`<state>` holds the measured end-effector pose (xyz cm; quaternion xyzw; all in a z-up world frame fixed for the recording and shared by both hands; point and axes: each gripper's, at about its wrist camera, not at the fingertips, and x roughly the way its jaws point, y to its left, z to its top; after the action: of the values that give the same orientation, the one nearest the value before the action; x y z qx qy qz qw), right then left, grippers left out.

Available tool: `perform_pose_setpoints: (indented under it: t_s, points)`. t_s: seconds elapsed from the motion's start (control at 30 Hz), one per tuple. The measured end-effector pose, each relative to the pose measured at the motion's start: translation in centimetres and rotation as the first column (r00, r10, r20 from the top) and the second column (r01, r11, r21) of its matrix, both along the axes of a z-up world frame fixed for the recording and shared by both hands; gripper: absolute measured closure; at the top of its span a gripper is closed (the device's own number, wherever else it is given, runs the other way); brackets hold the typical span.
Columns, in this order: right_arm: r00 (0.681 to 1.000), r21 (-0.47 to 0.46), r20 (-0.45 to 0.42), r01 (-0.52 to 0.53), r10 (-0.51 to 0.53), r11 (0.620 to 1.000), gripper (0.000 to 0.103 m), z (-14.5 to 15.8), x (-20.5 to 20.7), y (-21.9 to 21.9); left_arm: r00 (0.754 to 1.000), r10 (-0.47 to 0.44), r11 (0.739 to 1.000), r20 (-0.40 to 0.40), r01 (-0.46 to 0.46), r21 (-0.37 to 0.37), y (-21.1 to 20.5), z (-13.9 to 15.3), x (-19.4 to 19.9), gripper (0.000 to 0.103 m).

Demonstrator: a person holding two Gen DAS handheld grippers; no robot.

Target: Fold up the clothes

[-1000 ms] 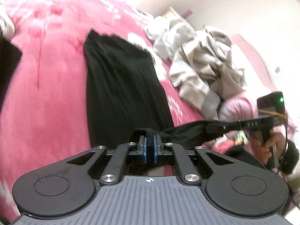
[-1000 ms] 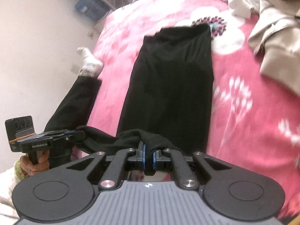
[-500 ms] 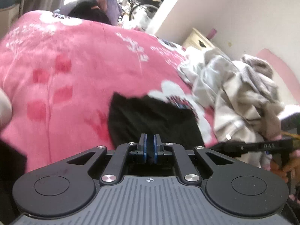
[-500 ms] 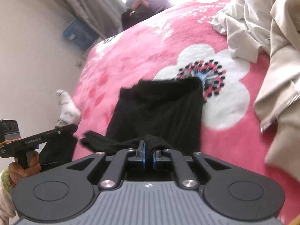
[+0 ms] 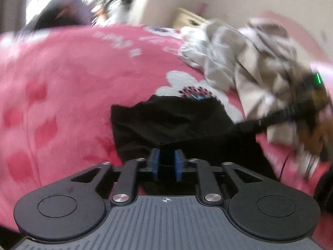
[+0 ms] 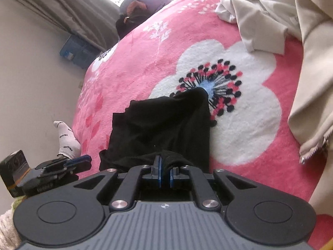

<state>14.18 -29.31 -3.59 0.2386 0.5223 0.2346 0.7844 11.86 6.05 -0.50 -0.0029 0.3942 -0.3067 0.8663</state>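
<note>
Garment position: the black garment (image 6: 162, 125) is laid on the pink floral blanket (image 6: 145, 58) of the bed, doubled over, its far edge reaching the centre of the white flower print (image 6: 239, 112)
Left hand-held gripper (image 5: 166, 164): jaws are opening, a narrow gap is shown between the blue pads; black cloth is seen between them, apparently no longer pressed
Right hand-held gripper (image 6: 164, 175): pads nearly together, a bunched edge of the black garment is pinched between them
Risk, uneven release: one corner is being freed while the other is held; the folded edge is judged liable to be dragged askew if the right side is pulled away before release
Risk, snagging: loose cloth may be caught on the opening left pads and lifted as they withdraw, undoing the fold
Risk, view quality: the left wrist view is blurred, so edge alignment cannot be confirmed
Surroundings: a heap of beige and grey clothes (image 5: 249, 62) is piled near the garment's right side; a white sock (image 6: 66, 139) is noted at the bed's left edge
Obstruction: nothing is seen lying on the garment; the heap is close but apart
</note>
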Motion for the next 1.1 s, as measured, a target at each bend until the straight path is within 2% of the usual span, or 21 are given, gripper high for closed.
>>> perform_pose_setpoints:
  t_s: [0.03,0.13,0.23,0.37,0.53,0.7,0.83,0.9,1.1]
  points:
    - [1.000,0.003,0.000,-0.001,0.001,1.000,0.095,0.0,0.0,0.0,0.999,-0.024,0.999,0.037,0.023,0.036,-0.2,0.0,-0.3,0.071]
    - [1.000,0.010,0.004,-0.004,0.004,1.000,0.095,0.2,-0.1,-0.1,0.986,-0.097,0.985,0.133,0.076,0.156,-1.2,-0.5,-0.9,0.068]
    - [1.000,0.014,0.001,-0.005,0.005,1.000,0.095,0.2,-0.1,0.0,0.963,-0.197,0.957,0.183,0.148,0.250,-2.5,-1.0,-1.0,0.066]
    - [1.000,0.018,-0.003,-0.007,0.007,1.000,0.095,0.1,0.0,0.0,0.945,-0.280,0.944,0.171,0.238,0.228,-3.0,-0.8,-0.6,0.056]
    - [1.000,0.028,-0.007,-0.008,0.008,1.000,0.095,0.1,0.1,-0.1,0.938,-0.319,0.937,0.136,0.290,0.196,-2.6,-1.0,-0.3,0.055]
    - [1.000,0.027,-0.007,-0.015,0.016,1.000,0.095,-0.1,0.1,-0.1,0.919,-0.372,0.917,0.129,0.344,0.201,-2.5,-0.6,-0.9,0.052]
    - [1.000,0.028,-0.004,-0.018,0.018,0.999,0.095,0.0,0.1,-0.2,0.903,-0.410,0.896,0.127,0.373,0.241,-2.6,-0.7,-1.4,0.049]
    - [1.000,0.029,0.000,-0.021,0.021,0.999,0.095,0.1,0.0,-0.1,0.900,-0.416,0.893,0.133,0.375,0.249,-2.6,-0.6,-1.6,0.048]
    - [1.000,0.033,0.001,-0.027,0.027,0.999,0.095,0.2,0.0,-0.1,0.909,-0.386,0.897,0.156,0.330,0.295,-3.5,-1.7,-0.8,0.046]
